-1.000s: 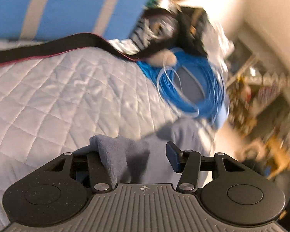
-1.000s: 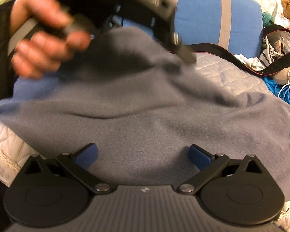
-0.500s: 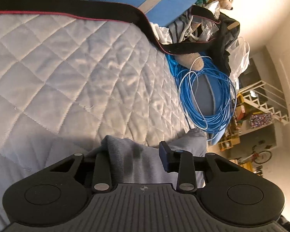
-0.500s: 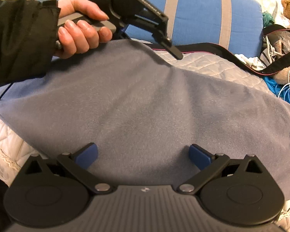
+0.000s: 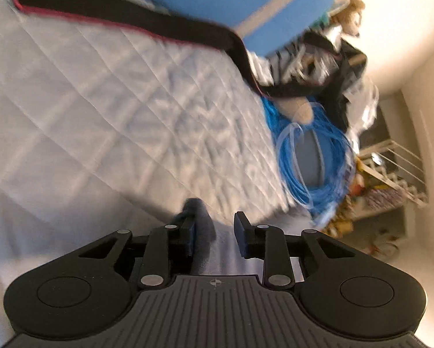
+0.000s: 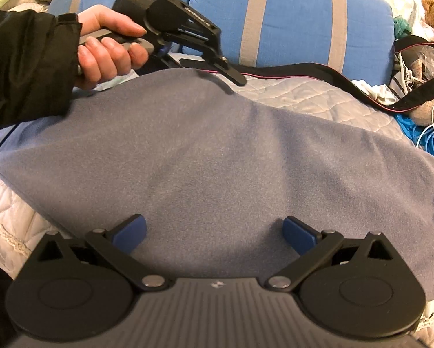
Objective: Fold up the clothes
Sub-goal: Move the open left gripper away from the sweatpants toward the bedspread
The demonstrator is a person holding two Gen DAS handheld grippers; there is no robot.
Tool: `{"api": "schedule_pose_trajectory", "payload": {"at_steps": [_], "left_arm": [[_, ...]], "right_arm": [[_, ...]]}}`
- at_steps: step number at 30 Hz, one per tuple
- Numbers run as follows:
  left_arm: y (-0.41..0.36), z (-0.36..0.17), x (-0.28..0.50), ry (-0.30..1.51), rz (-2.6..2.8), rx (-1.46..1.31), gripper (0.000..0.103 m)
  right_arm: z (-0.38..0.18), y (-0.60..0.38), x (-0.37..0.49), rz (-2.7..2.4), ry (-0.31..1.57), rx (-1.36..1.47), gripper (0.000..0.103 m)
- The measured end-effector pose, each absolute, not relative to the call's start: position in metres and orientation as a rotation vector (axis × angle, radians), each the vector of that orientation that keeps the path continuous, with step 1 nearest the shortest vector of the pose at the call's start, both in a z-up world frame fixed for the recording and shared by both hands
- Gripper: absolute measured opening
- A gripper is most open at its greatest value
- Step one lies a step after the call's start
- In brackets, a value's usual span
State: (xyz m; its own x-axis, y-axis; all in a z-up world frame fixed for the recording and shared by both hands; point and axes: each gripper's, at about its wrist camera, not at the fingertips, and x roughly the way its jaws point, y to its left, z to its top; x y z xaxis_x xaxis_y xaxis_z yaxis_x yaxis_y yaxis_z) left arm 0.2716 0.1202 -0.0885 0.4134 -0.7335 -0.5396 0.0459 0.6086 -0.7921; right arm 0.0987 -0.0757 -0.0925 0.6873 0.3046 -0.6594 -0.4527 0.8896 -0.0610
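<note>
The grey-blue fleece garment lies spread flat across the white quilted bedcover, just ahead of the right gripper, whose blue-padded fingers stand wide apart over the near hem, holding nothing. At the far edge of the fleece, the left gripper has a small raised tuft of that cloth between its fingers; it lies against the left pad while the other pad is still clear of it, and the jaws are closing. The person's hand, in a black sleeve, holds that tool.

To do this pinch well, I would let the jaws finish closing on the fold before lifting, taking enough of the edge that the soft nap does not slip out. The right gripper should likely take the near hem likewise, so both corners travel together.

Beyond the left fingers lie a black strap with red piping, a blue striped cushion and a coil of blue cable; keep the lifted cloth clear of these.
</note>
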Motion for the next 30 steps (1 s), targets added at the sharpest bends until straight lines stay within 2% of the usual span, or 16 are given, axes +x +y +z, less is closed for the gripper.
{"api": "schedule_pose_trajectory", "payload": {"at_steps": [6, 7, 8, 11, 16, 25, 30], "left_arm": [[0.164, -0.054, 0.247, 0.855, -0.253, -0.779, 0.027], [0.169, -0.045, 0.240, 0.827, -0.219, -0.758, 0.029], [0.171, -0.038, 0.233, 0.805, -0.189, -0.735, 0.036], [0.168, -0.016, 0.205, 0.738, -0.109, -0.608, 0.043], [0.149, 0.003, 0.152, 0.650, -0.030, -0.388, 0.044], [0.103, -0.017, 0.107, 0.706, -0.063, -0.084, 0.045], [0.102, -0.041, 0.108, 0.759, 0.055, 0.086, 0.045]], "right_arm": [[-0.092, -0.076, 0.101, 0.441, 0.695, -0.233, 0.103], [-0.092, -0.077, 0.101, 0.442, 0.696, -0.233, 0.103], [-0.092, -0.077, 0.101, 0.442, 0.695, -0.235, 0.103], [-0.091, -0.075, 0.101, 0.441, 0.693, -0.247, 0.103], [-0.084, -0.071, 0.105, 0.453, 0.712, -0.287, 0.103], [-0.060, -0.046, 0.099, 0.522, 0.521, -0.288, 0.103], [-0.072, -0.028, 0.109, 0.551, 0.589, -0.295, 0.103]]}}
